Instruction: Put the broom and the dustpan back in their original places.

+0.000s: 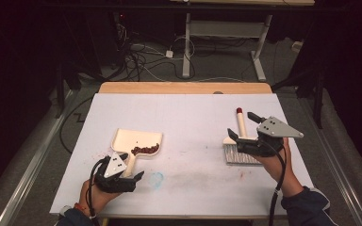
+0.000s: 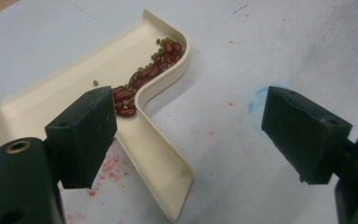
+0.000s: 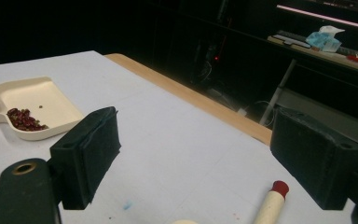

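Note:
A cream dustpan (image 1: 128, 139) lies on the white table at the left, with red and green beans (image 1: 145, 149) piled against its near wall. Its handle (image 2: 154, 163) runs between the jaws of my left gripper (image 1: 126, 168), which stands open around it and nearer the left jaw (image 2: 186, 105). On the right lies a small brush (image 1: 240, 121) with a cream handle, a red tip (image 3: 280, 187) and grey bristles (image 1: 239, 157). My right gripper (image 1: 242, 125) hovers open over the brush handle; in its own view (image 3: 196, 135) nothing is held.
The white sheet (image 1: 188, 113) covers the table, and a wooden strip (image 1: 184, 87) shows at the far edge. A blue smudge (image 1: 156, 179) and faint red stains mark the sheet near the front. Cables and another desk's legs (image 1: 186, 52) lie on the floor beyond.

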A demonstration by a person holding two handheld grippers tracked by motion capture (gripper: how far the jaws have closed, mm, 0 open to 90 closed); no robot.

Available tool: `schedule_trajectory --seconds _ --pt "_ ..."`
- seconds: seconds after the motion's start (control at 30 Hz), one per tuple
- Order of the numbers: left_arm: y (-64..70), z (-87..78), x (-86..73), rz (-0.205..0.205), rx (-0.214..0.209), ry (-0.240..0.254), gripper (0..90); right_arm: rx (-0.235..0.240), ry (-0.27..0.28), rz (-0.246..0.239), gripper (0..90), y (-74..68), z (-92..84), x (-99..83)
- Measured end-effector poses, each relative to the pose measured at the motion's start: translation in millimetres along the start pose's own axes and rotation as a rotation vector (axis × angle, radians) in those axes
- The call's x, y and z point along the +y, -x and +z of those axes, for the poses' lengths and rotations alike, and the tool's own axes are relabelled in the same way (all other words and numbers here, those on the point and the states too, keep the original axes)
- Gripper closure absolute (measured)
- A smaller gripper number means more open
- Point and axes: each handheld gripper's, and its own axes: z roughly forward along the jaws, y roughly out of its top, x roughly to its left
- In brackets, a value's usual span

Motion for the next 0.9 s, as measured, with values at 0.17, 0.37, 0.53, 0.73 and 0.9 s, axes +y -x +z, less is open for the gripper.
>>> schedule_trajectory --seconds 0.17,0.37,0.53,0.73,0.9 --pt "0.5 0.3 0.0 0.001 -0.001 0.001 17.6 0.002 0.001 -0.014 15.9 -2.6 -4.7 -2.1" --pt "0.3 0.0 0.0 0.001 0.001 0.001 17.6 -0.002 0.012 -0.037 16.2 -5.8 -9.7 -7.6" --pt "1.0 0.5 0.2 0.007 0.0 -0.004 17.6 0.005 0.004 -0.052 16.0 -7.2 -12.1 -12.0" --pt "2.0 0.5 0.6 0.013 0.003 -0.006 17.6 -0.004 0.008 -0.057 16.0 -7.8 -16.8 -19.6" --pt "2.4 0.1 0.7 0.013 0.005 -0.004 17.6 0.004 0.011 -0.055 16.1 -8.3 -20.5 -27.8"
